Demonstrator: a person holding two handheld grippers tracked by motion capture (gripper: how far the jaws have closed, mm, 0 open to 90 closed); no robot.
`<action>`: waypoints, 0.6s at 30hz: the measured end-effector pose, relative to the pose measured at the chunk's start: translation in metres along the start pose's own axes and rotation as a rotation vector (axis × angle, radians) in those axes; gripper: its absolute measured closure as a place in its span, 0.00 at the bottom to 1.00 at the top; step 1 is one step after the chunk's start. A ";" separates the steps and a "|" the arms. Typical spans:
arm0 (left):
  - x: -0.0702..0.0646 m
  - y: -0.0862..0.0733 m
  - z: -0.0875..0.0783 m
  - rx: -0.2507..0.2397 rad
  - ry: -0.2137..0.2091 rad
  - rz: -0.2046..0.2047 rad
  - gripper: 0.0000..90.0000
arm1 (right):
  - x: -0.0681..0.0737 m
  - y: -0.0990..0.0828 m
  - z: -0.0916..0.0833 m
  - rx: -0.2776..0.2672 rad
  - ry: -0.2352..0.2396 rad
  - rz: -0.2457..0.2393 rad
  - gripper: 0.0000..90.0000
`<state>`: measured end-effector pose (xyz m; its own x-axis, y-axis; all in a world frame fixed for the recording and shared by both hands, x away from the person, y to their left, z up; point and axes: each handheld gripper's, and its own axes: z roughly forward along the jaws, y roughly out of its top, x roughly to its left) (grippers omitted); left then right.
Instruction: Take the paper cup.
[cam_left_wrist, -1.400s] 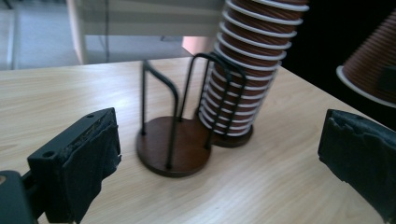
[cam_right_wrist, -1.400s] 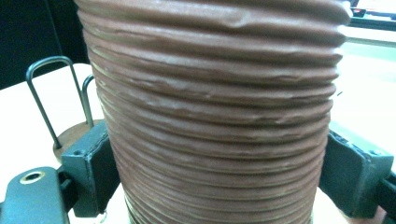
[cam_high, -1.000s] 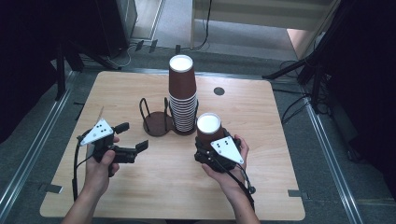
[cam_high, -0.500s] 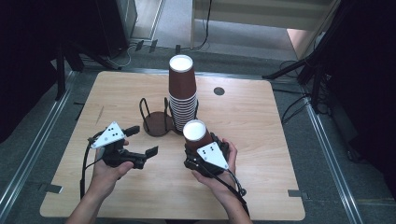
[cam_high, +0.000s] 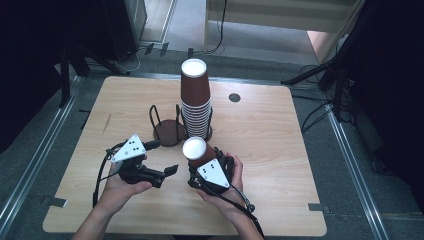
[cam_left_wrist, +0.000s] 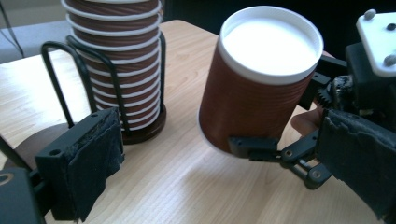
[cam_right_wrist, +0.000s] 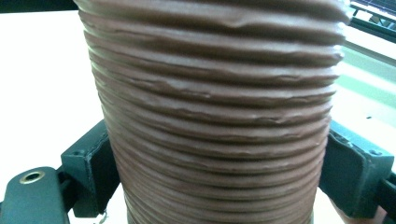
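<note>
High view: the right claw (cam_high: 196, 161) grips one upturned brown ribbed paper cup (cam_high: 196, 151) just above the wooden bench (cam_high: 260, 140), near the cup stack (cam_high: 196, 105); next it likely passes to the wide left claw (cam_high: 161, 159), whose jaws have just been closing slightly. Left gripper view: the cup's rim is partly hidden. Right gripper view: the cup's ends are cut off.

two black claws, left claw (cam_high: 160, 157) and right claw (cam_high: 200, 167), grey three-cornered plates with dark dots, padded black jaws, black trailing cables, bare forearms
</note>
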<state>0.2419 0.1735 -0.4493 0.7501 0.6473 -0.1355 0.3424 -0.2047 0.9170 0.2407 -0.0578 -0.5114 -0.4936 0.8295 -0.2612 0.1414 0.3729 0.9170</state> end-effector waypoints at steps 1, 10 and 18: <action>-0.001 0.000 0.001 0.002 -0.004 0.001 0.02 | 0.001 0.000 0.000 -0.001 0.001 -0.008 0.13; -0.004 -0.001 0.003 0.043 -0.036 0.028 0.02 | 0.015 -0.002 -0.002 -0.039 0.047 -0.102 0.13; -0.008 0.000 0.007 0.073 -0.070 0.052 0.02 | 0.021 -0.003 -0.003 -0.045 0.064 -0.127 0.13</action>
<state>0.2395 0.1633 -0.4508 0.8047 0.5822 -0.1163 0.3399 -0.2911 0.8943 0.2275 -0.0431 -0.5187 -0.5587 0.7481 -0.3580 0.0361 0.4532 0.8907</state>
